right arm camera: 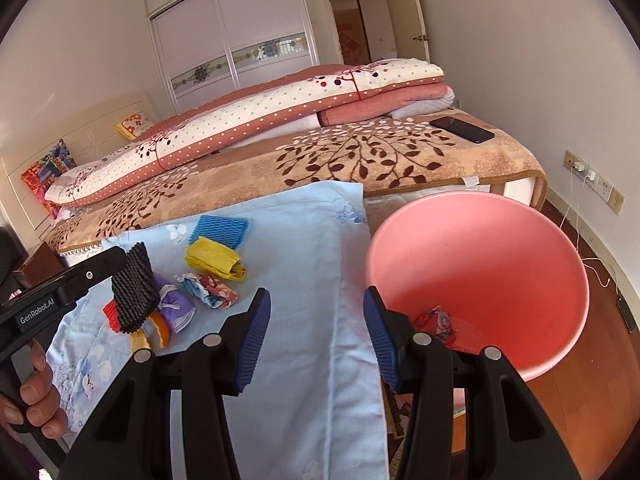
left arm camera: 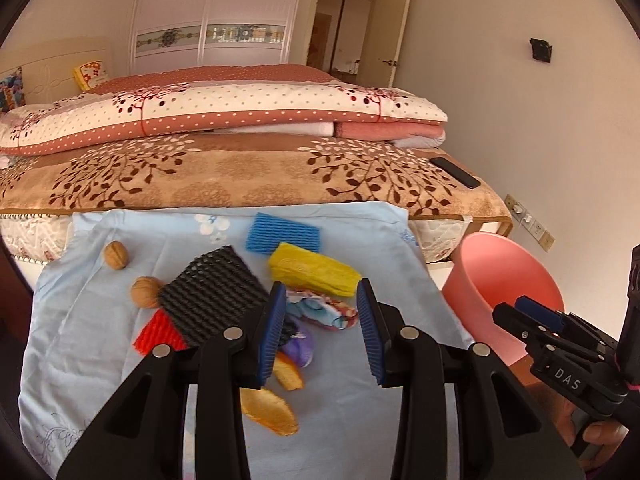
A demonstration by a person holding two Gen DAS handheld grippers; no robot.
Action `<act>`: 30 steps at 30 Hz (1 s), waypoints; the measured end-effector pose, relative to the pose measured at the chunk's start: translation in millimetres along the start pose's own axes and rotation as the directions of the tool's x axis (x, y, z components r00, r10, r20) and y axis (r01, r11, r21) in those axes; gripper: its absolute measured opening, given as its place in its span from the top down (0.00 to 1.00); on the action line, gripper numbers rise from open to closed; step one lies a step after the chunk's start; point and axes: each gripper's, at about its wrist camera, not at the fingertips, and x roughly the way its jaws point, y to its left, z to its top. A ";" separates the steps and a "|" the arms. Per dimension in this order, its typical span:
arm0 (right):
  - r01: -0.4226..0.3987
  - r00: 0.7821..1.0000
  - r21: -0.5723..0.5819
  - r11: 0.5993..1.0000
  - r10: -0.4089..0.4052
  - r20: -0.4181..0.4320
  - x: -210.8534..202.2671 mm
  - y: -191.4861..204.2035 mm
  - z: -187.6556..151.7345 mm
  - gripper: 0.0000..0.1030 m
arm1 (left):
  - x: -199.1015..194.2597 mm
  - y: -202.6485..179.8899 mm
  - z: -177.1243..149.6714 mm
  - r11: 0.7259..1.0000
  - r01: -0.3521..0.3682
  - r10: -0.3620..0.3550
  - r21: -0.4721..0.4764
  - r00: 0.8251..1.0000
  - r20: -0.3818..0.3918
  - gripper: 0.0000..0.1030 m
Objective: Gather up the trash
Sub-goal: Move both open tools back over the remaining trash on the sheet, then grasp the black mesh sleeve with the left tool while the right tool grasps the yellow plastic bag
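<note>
A: Progress check. One crumpled red wrapper [right arm camera: 436, 326] lies at the bottom of the pink bin [right arm camera: 500, 216]. Nothing else in there that I can see.

B: So most of it is left. On the pale blue cloth [left arm camera: 360, 420], left of the bin: blue foam net [left arm camera: 283, 232], yellow wrapper [left arm camera: 312, 268], black foam net [left arm camera: 216, 292] over a red one [left arm camera: 158, 332], a flowered wrapper [left arm camera: 328, 312], a purple scrap [left arm camera: 300, 346], two orange peels [left arm camera: 268, 408]. Two walnuts [left arm camera: 116, 255] sit furthest from the bin.

A: Claws?

B: Left gripper [left arm camera: 322, 324] has its jaws apart, nothing between the pads, hanging above the flowered wrapper and the purple scrap. Right gripper [right arm camera: 316, 336] is also apart and empty, straddling the cloth's edge nearest the bin, one finger over the bin's rim.

A: Room to move?

B: Cloth's near right part is bare, so the path from pile to bin looks clear. The bin's mouth is wide and tilted toward the cloth. Beyond the bin, the bed's blanket [right arm camera: 400, 152] with a phone [right arm camera: 462, 129] on its corner; best kept away from. Pieces lie touching or overlapping, so I judge a pinch may drag a neighbour.
</note>
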 end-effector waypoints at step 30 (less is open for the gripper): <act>-0.114 0.986 -0.134 0.984 0.096 -0.135 76.5 75.8 0.9 0.53 | 44.2 82.5 -31.6 0.978 -0.130 0.110 -0.166 0.986 -0.123 0.82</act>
